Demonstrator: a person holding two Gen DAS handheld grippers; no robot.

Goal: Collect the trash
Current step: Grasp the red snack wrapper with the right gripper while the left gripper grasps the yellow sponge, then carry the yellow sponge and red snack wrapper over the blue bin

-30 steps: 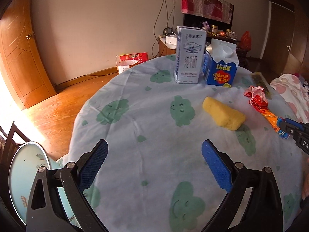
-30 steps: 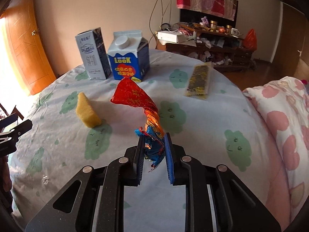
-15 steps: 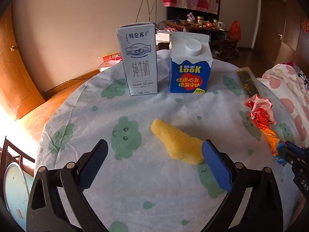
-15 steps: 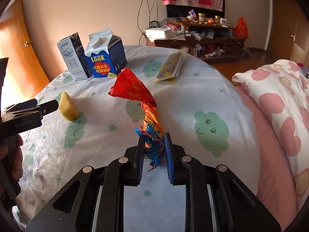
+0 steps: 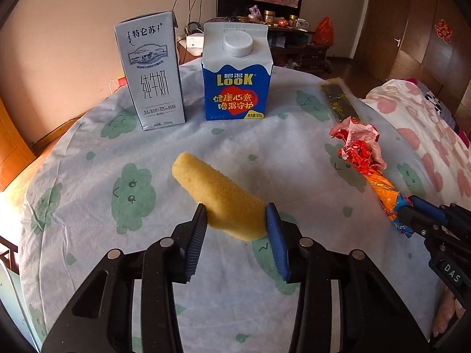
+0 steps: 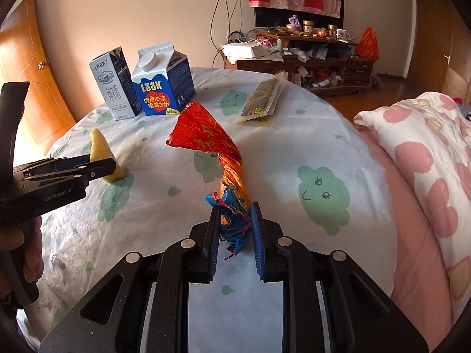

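Leftmost on the round bench [image 5: 88, 182], under its cloud-print cloth, stands a grey milk carton [image 5: 151, 70], upright near the far edge; just beside it on the right stands a blue carton [image 5: 237, 78] with a white screw cap, also upright, the two close but apart; nearer the camera, in front of both, lies a yellow sponge [image 5: 220, 197], its near end between the blue pads of the left tool [image 5: 237, 220]; that tool's jaws have just been closing, and both pads now press on the sponge's sides, so it grips the sponge; from the right wrist view the sponge's near end sits low on the cloth while its far end points up. Further right, a flat dark packet [image 5: 338, 103] with gold print lies near the far right edge of the bench, well apart from the cartons; in front of it a crumpled red-and-orange wrapper [image 5: 360, 150] stretches toward the right tool [image 6: 235, 226], whose narrow jaws are clamped on the wrapper's twisted blue end; the red end flares up above the cloth. At the far right a pink-flowered quilt [image 6: 426, 158] lies against the bench's edge.
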